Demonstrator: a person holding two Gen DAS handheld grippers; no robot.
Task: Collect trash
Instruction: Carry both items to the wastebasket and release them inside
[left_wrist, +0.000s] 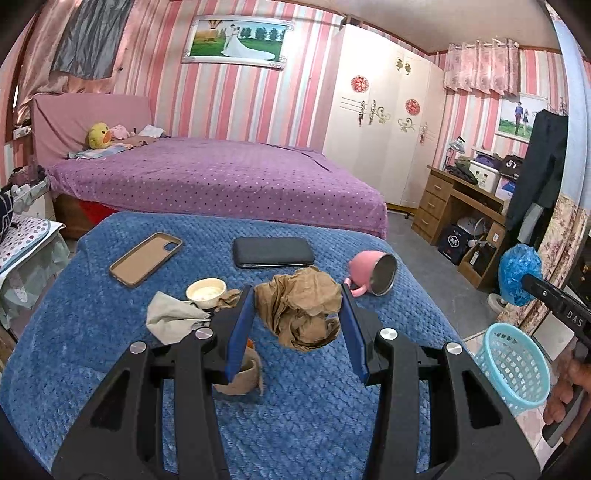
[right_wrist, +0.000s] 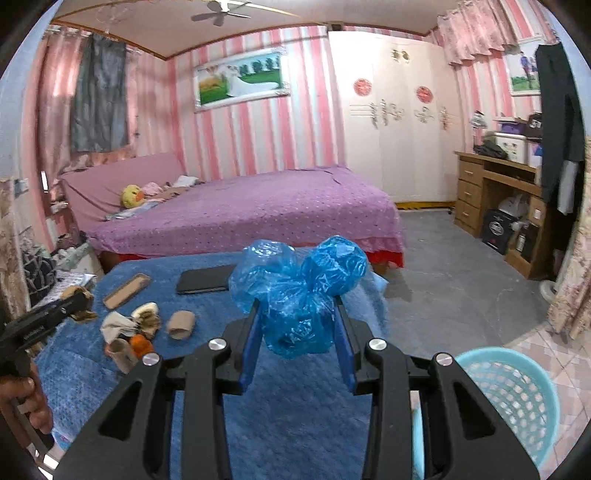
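Both the left gripper and right gripper have black frames, silver screws and blue-padded fingers.

Open floor around basket

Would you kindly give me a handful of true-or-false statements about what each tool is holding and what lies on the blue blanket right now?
1. The left tool grips a crumpled brown paper. True.
2. The right tool holds a white tissue. False: it holds a crumpled blue plastic bag.
3. The pink mug stands upright on the blue blanket. False: it lies on its side, mouth facing the camera.
4. A black phone and a tan phone case lie on the blanket. True.
5. The light blue basket sits on the bed. False: it stands on the floor beside the blanket-covered surface.
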